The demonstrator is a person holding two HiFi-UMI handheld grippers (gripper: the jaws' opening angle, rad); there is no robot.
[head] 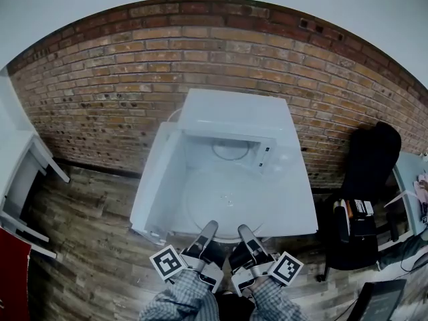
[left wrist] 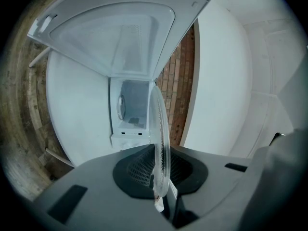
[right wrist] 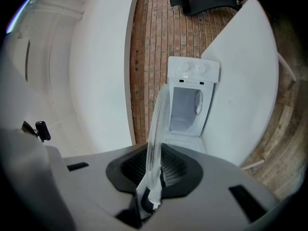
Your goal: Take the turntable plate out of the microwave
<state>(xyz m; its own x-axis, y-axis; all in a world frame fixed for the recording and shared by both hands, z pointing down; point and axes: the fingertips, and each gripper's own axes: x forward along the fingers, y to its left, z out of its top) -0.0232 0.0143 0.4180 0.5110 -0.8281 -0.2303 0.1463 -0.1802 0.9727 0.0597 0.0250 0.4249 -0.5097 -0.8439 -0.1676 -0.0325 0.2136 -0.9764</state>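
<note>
The clear glass turntable plate (head: 226, 204) is held out in front of the white microwave (head: 235, 120), over the white table (head: 302, 212). The microwave door (head: 155, 179) hangs open to the left, and only the roller ring shows in the cavity. My left gripper (head: 208, 231) is shut on the plate's near rim at the left. My right gripper (head: 243, 233) is shut on the same rim just to the right. In the left gripper view the plate (left wrist: 161, 129) stands edge-on between the pads of the left gripper (left wrist: 161, 179). The right gripper view shows the plate (right wrist: 158, 121) the same way in the right gripper (right wrist: 153, 174).
A brick wall (head: 120, 79) runs behind the table. A black chair (head: 364, 192) stands at the right, with a desk corner (head: 411, 172) beyond it. A white shelf unit (head: 23, 172) stands at the left on the wooden floor (head: 87, 246).
</note>
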